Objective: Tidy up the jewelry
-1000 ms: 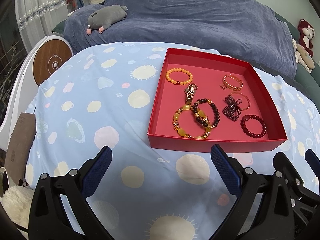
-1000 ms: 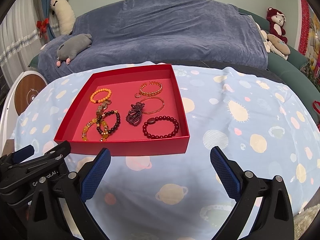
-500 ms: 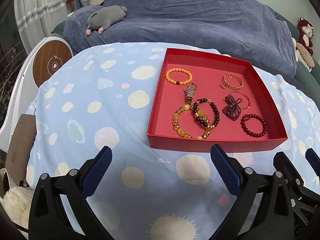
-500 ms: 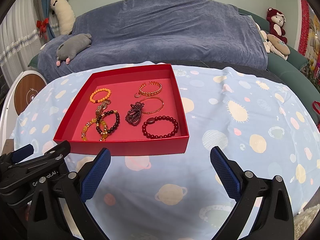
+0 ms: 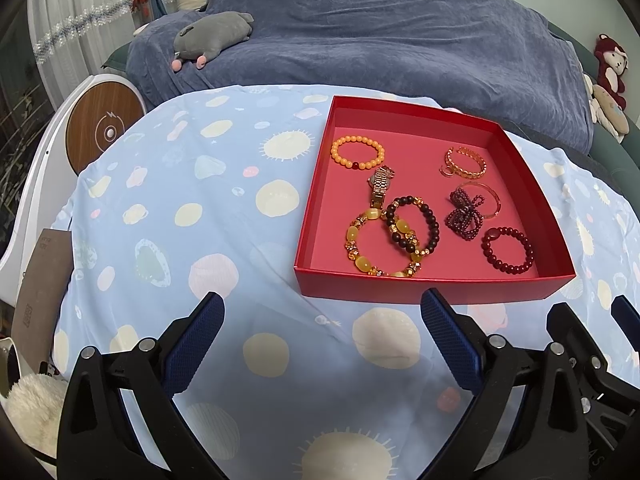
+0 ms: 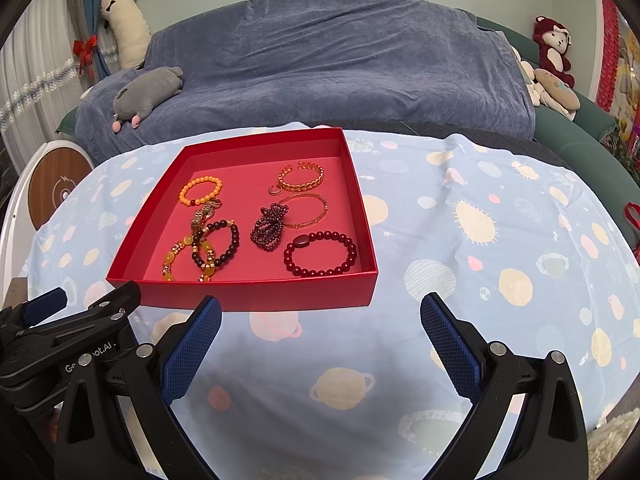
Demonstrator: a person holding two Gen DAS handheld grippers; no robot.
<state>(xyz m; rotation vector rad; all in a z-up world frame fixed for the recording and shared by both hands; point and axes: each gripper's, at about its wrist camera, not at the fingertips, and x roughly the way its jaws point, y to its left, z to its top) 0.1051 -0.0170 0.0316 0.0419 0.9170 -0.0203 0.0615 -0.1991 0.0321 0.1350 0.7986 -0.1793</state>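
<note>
Both grippers, left gripper (image 5: 322, 312) and right gripper (image 6: 320, 312), spread, empty; beaded bracelets in shallow red cardboard tray (image 6: 248, 294).

Tray (image 5: 424, 290): red walls, pinkish-red floor. Cloth over the bench (image 5: 192, 216): pale blue, printed with cream suns, planets and pastel spots. Bracelets: one of orange beads (image 5: 357, 153) with a single red bead; one gold chain-link cuff (image 5: 466, 163); one of dark red beads (image 5: 507, 251); one of yellow and amber stones (image 5: 378, 246); one of dark brown beads (image 5: 416, 222). Fingers (image 6: 191, 350): blue textured pads on black frames. Sofa throw (image 6: 340, 68): slate blue. Plush toy (image 6: 148, 90): grey, pink feet.
</note>
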